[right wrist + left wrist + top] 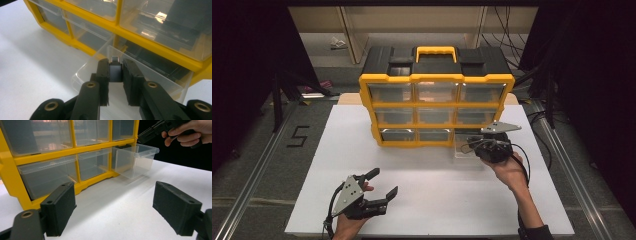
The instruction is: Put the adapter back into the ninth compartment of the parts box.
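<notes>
The step in hand looks like putting a small part away in the drawer cabinet (437,107), the yellow-framed one with clear drawers that stands at the centre of the high view on the white bench (312,165). Its lower right drawer (467,147) is pulled out toward the person, and in the left gripper view it juts from the frame at upper right (136,160).

The right tongs (115,72) are clamped on a small dark block (115,72) with a bit of pale metal at its tip. In the right gripper view the block sits at frame centre, pinched between the two black pads, and hangs over the open drawer (100,62) rather than resting in it; whether it touches the drawer's wall I cannot tell. In the high view these tongs (472,144) lie right of centre, just at the drawer's front.

The left tongs (117,207) stand wide apart and hold nothing. Their pads frame bare bench at the bottom of the left gripper view, and in the high view they (384,187) idle at lower left, well apart from the cabinet.

The next move, as I judge it, calls for lowering the block a little into the drawer, letting the pads part so it drops clear, then drawing back. After that the drawer wants pushing home squarely, without shoving the cabinet along the bench.
</notes>
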`<state>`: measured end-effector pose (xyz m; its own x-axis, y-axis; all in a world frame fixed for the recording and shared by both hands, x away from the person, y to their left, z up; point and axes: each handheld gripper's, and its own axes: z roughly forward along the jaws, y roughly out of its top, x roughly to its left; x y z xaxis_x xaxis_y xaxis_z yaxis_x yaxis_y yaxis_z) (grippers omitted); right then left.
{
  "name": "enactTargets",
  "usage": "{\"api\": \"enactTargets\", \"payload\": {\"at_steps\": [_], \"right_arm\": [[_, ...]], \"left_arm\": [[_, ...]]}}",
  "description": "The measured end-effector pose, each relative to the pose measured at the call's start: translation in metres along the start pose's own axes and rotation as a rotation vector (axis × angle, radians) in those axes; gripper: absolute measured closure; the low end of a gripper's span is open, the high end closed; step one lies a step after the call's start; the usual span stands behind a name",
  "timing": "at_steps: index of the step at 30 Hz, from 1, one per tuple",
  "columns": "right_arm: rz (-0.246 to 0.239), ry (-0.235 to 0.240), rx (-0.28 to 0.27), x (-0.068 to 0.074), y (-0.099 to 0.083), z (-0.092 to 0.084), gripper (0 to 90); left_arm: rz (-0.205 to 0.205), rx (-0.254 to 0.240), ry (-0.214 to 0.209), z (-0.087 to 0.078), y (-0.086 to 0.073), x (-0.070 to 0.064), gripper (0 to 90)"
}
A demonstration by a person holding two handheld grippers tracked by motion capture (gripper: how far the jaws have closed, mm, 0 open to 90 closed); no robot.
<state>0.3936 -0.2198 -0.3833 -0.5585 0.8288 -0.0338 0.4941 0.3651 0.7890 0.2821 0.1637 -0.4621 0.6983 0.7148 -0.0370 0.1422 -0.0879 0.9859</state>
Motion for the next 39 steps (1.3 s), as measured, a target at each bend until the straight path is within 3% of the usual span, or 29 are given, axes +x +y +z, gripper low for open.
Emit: {"api": "enactTargets", "payload": {"at_steps": [26, 33, 39], "right_arm": [[0.018, -0.032, 0.033, -0.008, -0.008, 0.011, 75.7], [0.038, -0.031, 0.017, -0.009, -0.006, 0.009, 57.2], [0.008, 0.017, -0.013, 0.005, -0.002, 0.004, 44.6]], "left_arm": [[-0.002, 0.001, 0.0, 0.0, 0.0, 0.0, 18.0], [-0.002, 0.002, 0.0, 0.0, 0.0, 0.0, 18.0], [-0.002, 0.002, 0.001, 0.0, 0.0, 0.0, 18.0]]}}
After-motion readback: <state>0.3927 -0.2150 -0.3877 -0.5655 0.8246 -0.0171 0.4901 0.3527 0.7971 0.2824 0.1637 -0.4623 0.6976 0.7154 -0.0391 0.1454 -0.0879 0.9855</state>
